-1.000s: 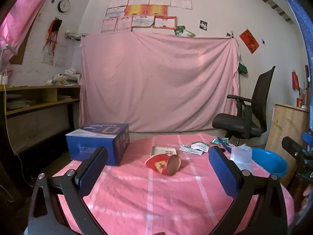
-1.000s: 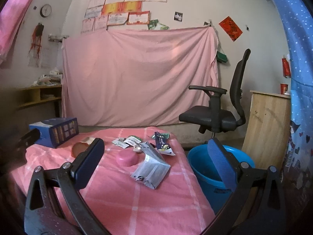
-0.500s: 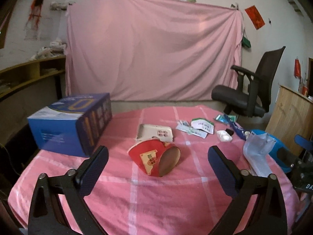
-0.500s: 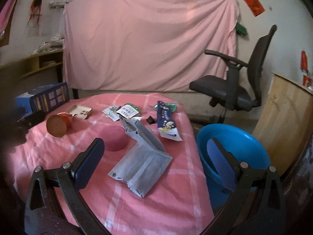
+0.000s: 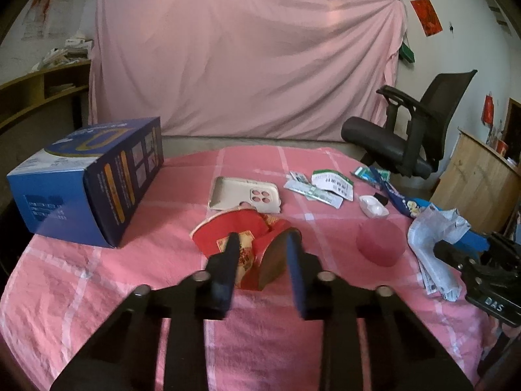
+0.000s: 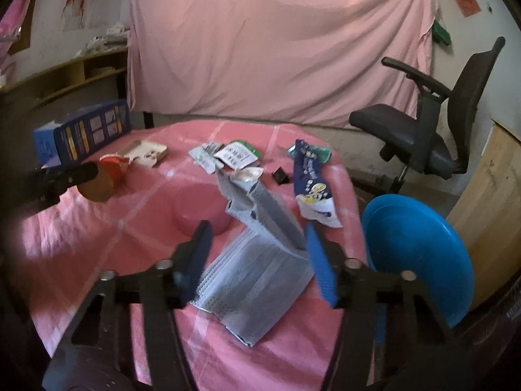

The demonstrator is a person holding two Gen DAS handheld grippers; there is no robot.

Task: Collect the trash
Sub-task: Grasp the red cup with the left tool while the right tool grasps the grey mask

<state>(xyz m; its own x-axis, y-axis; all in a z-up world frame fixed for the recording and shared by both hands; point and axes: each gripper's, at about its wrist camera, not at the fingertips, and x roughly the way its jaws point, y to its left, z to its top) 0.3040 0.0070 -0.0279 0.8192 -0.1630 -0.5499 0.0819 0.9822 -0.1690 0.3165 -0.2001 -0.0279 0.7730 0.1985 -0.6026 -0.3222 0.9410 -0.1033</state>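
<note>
The left tongs (image 5: 262, 244) have their two fingers drawn close on the sides of a red paper cup (image 5: 241, 244). The cup lies on its side on the pink checked cloth (image 5: 97, 280) with its brown mouth facing the camera. The fingers look like they pinch it, one on each side.

The right tongs (image 6: 257, 238) are half spread — their fingers sit on either side of a gray crinkly bag (image 6: 257, 260) that lies flat on the cloth. They are close to the bag's edges, but I cannot tell if they touch it.

Just behind the cup is a white phone case (image 5: 244, 194), lying open side up. To the left of the cup stands a big blue box (image 5: 88, 179). To the right of the cup is a round pink lid (image 5: 381, 244) that almost matches the cloth.

Farther back on the right are more bits of trash — green and white paper packets (image 5: 325, 185), a small white plastic piece (image 5: 373, 206), and a long blue snack wrapper (image 6: 312, 182).

Off the right edge of the table sits a blue tub (image 6: 420, 257), close beside the right tongs. A black office chair (image 6: 426, 130) stands behind it, in front of a big pink sheet (image 5: 244, 58) hung on the wall.
</note>
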